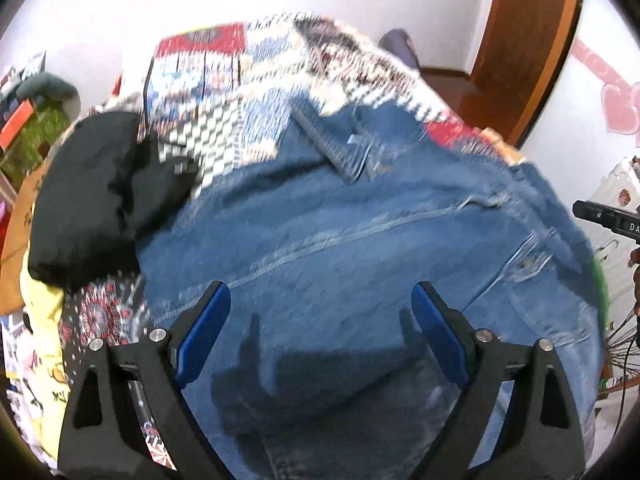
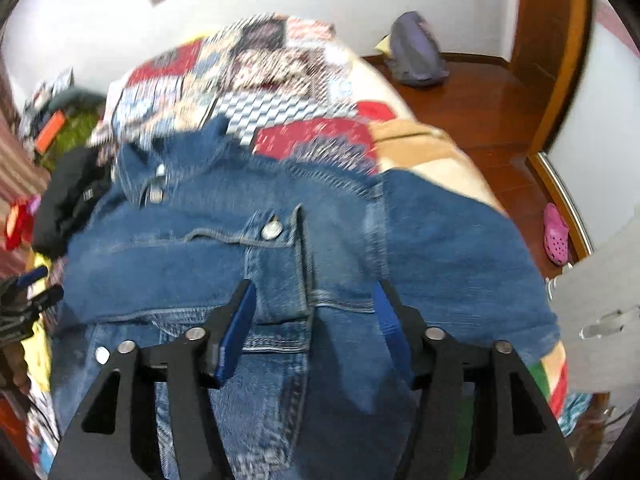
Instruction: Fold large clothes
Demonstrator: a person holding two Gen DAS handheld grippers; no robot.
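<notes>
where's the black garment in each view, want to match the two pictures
Left wrist view: the black garment fills the left side, lying against the left edge of the denim jacket.
Right wrist view: only a small dark bundle at the far left, past the jacket's collar.
Shared landmark: the purple bag on the wooden floor at upper right.

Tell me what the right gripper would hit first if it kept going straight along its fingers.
Most likely the denim jacket: the right gripper points down at its buttoned flap, jaws open with nothing between them. How far off the cloth lies is unclear.
</notes>
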